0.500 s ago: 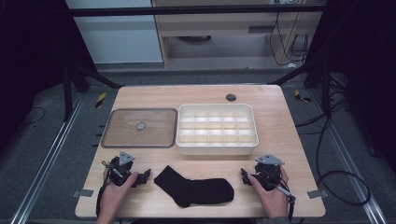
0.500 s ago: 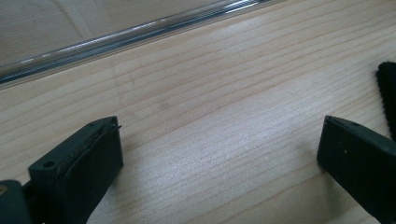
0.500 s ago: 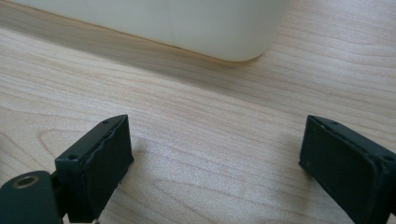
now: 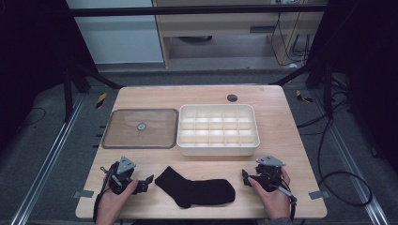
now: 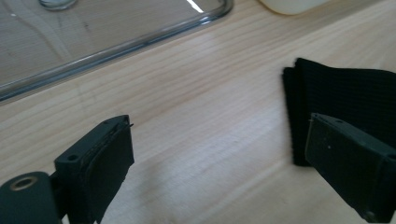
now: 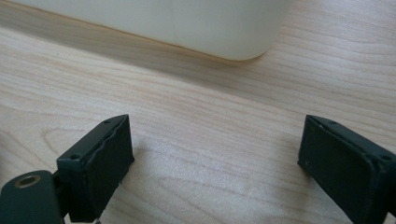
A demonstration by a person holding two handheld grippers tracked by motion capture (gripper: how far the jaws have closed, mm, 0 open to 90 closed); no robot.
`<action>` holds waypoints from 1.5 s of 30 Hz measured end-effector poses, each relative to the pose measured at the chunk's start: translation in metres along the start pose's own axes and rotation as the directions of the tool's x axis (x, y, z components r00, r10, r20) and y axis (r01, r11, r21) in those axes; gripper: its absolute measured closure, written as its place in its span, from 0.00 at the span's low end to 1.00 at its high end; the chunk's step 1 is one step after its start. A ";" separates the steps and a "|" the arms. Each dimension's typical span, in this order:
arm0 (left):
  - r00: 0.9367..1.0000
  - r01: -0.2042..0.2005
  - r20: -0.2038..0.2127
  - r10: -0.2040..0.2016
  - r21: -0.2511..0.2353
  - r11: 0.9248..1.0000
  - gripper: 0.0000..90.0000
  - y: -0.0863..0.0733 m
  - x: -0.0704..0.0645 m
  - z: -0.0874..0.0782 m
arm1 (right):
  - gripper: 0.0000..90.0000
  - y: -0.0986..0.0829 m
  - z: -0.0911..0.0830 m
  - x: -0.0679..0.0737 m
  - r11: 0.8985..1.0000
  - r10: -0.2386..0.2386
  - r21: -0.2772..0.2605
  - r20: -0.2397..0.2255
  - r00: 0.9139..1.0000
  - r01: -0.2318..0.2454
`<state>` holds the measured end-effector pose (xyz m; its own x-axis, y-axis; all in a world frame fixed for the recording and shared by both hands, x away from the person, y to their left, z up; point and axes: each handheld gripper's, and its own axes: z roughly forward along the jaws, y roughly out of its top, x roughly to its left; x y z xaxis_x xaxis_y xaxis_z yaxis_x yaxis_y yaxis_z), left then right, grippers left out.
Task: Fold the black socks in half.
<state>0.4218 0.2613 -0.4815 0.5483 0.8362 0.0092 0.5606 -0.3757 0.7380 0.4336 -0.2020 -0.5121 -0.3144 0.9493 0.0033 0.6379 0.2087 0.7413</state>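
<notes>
At the near left edge of the table [image 4: 281,122], one left gripper [image 4: 146,182] rests low in the person's hand with its jaws spread wide and nothing between them; in the left gripper view the sock's ribbed cuff lies just past the right-hand jaw, apart from both pads. Behind it lies one flat clear lid [image 4: 141,128] with a small round knob at its middle. A single black sock [image 4: 197,191] lies flat on the wood between the two grippers, cuff toward the left one, toe toward the right. Behind the sock sits one white divided tray [image 4: 217,149], its small compartments in rows, just beside the lid. One dark round spot [image 4: 232,98] marks the far table edge. At the near right, one right gripper [image 4: 245,178] is likewise released, jaws wide over bare wood, the tray's wall ahead of it.
</notes>
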 end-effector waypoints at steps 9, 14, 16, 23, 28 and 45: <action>0.996 -0.048 0.083 0.041 0.079 0.996 0.11 0.026 -0.016 -0.011 | 0.46 0.017 -0.034 0.010 0.993 -0.044 0.099 -0.145 0.989 0.059; 0.989 -0.114 0.111 0.097 0.162 0.980 0.13 0.037 -0.024 -0.012 | 0.59 0.028 -0.051 0.013 0.985 -0.061 0.146 -0.224 0.973 0.095; 0.988 -0.109 0.127 0.086 0.185 0.977 0.17 0.042 -0.025 -0.012 | 0.62 0.030 -0.053 0.014 0.983 -0.060 0.157 -0.239 0.969 0.100; 0.982 -0.123 0.174 0.076 0.279 0.952 0.19 0.059 -0.022 -0.001 | 0.75 0.052 -0.060 0.027 0.960 -0.103 0.223 -0.289 0.952 0.171; 0.978 -0.161 0.178 0.108 0.315 0.935 0.23 0.064 -0.031 0.006 | 0.77 0.057 -0.053 0.045 0.946 -0.108 0.256 -0.324 0.940 0.197; 0.980 -0.177 0.152 0.131 0.349 0.920 0.38 0.064 -0.038 0.015 | 0.67 0.043 -0.023 0.086 0.890 -0.172 0.358 -0.309 0.935 0.282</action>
<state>0.4464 0.1990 -0.4449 0.7048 0.7094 0.0036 0.6353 -0.6334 0.4418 0.4180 -0.1166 -0.4642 -0.6208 0.7795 0.0833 0.7310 0.5373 0.4207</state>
